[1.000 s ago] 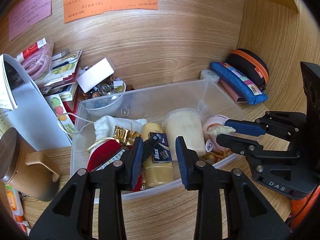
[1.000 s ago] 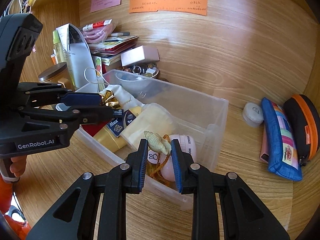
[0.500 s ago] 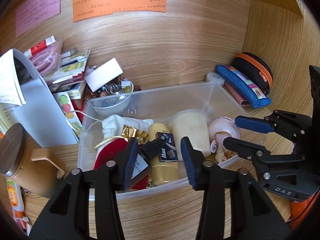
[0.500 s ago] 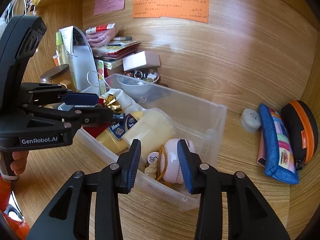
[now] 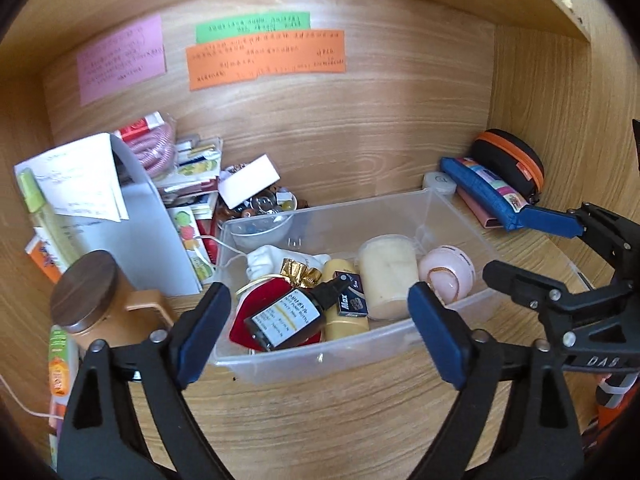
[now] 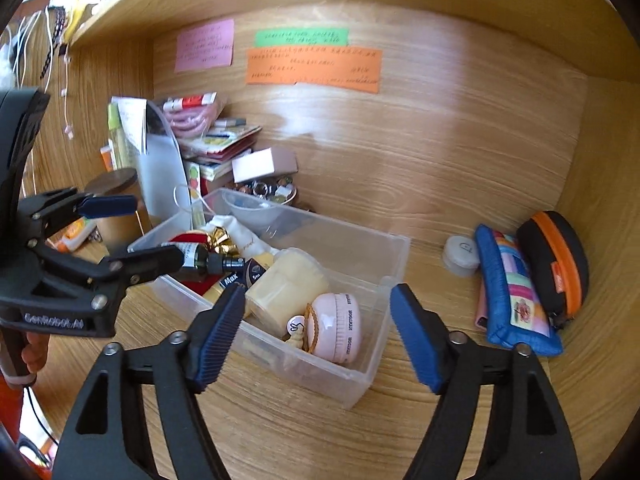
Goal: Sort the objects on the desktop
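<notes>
Both views are bright and evenly lit, with soft daylight washing the wooden back wall (image 6: 440, 140) into a pale sheen at its middle. Shadows under the clear bin (image 5: 360, 356) are faint. Fisheye bending curves every edge, corners go black, and slight motion blur softens the notes' writing.

I see a wooden desk (image 6: 460, 184) set in an alcove. A clear bin (image 6: 372, 364) sits on it mid-desk. Right of it lie a white puck (image 6: 461, 256), a blue pouch (image 6: 516, 292) and a black case (image 6: 554, 256). At left stand a lidded mug (image 5: 92, 300) and a pile of packets (image 5: 192, 168).
</notes>
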The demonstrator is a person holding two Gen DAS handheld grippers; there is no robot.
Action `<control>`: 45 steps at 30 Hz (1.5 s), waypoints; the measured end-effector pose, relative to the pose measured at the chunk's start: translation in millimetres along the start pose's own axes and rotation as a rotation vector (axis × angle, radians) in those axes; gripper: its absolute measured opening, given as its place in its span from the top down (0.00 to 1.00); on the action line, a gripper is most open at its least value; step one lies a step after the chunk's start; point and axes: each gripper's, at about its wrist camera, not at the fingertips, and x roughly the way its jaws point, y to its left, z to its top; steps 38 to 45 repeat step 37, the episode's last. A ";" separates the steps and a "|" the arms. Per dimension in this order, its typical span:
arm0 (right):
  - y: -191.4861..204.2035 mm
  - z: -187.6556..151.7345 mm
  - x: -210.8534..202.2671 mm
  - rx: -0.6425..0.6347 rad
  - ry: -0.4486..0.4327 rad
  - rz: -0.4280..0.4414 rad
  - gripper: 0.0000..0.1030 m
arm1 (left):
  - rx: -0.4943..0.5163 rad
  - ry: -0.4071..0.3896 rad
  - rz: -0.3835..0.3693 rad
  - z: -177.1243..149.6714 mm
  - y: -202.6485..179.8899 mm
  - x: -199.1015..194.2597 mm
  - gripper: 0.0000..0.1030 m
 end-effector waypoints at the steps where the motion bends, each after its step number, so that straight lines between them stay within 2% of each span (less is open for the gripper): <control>1: -1.2 -0.3 -4.6 0.016 -0.004 0.001 0.24 | -0.002 -0.007 0.000 -1.0 -0.3 -4.5 0.09; 2: -2.5 -0.9 -8.5 0.031 -0.007 0.000 0.19 | -0.006 -0.017 0.001 -2.1 -0.1 -9.7 0.09; 8: -3.2 -7.2 -30.3 0.103 -0.030 -0.039 0.17 | -0.044 -0.070 0.036 -9.4 4.0 -38.6 0.04; 12: 6.2 -17.2 -44.5 0.122 -0.062 -0.063 0.05 | -0.075 -0.092 0.045 -15.1 7.0 -53.3 0.04; 14: 9.4 -20.8 -50.5 0.129 -0.076 -0.074 0.02 | -0.095 -0.102 0.060 -19.7 8.7 -59.9 0.03; 18: 20.3 -27.0 -65.6 0.127 -0.115 -0.120 0.00 | -0.125 -0.118 0.091 -28.0 9.2 -69.9 0.03; 23: 25.7 -32.8 -75.4 0.149 -0.122 -0.115 0.00 | -0.128 -0.133 0.092 -37.9 4.5 -78.5 0.03; 33: 34.1 -39.7 -80.8 0.113 -0.130 -0.179 0.00 | -0.098 -0.136 0.078 -44.4 -5.9 -73.9 0.03; 45: 31.7 -39.1 -79.0 0.118 -0.129 -0.175 0.00 | -0.089 -0.138 0.079 -45.0 -7.3 -71.3 0.03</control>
